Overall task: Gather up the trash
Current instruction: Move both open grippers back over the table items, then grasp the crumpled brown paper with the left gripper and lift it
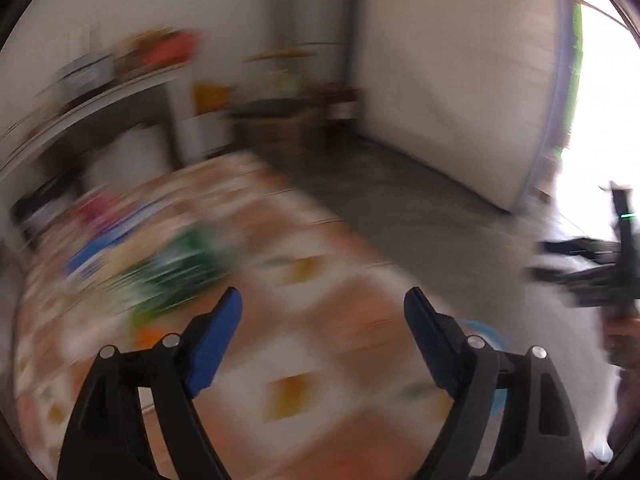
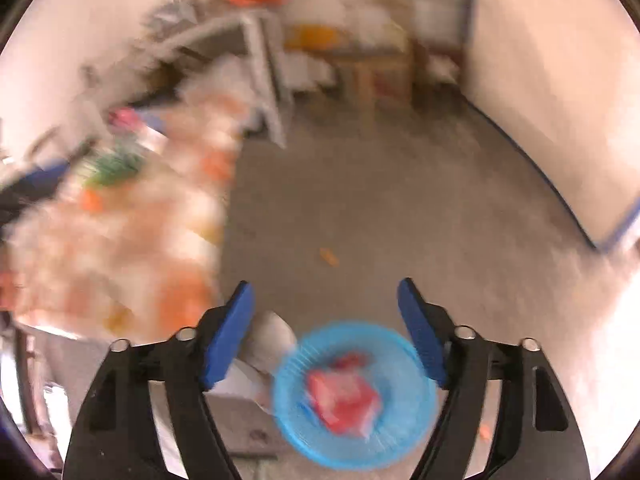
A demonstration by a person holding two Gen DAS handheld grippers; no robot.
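Note:
Both views are blurred by motion. My right gripper (image 2: 325, 298) is open and empty above a blue round bin (image 2: 352, 394) on the floor; a red wrapper (image 2: 344, 402) lies inside it. My left gripper (image 1: 323, 306) is open and empty over a table with a patterned orange and white cloth (image 1: 312, 352). A green packet (image 1: 176, 276) lies on the table left of the left fingers, with other coloured litter (image 1: 100, 216) behind it. The green packet also shows in the right wrist view (image 2: 112, 166). The right gripper appears in the left wrist view (image 1: 600, 268) at the right edge.
A grey concrete floor (image 2: 400, 208) spreads beyond the table edge. A small orange scrap (image 2: 329, 257) lies on the floor. A white shelf unit (image 2: 256, 64) and cardboard boxes (image 2: 380, 76) stand at the back wall. White paper (image 2: 268, 344) lies beside the bin.

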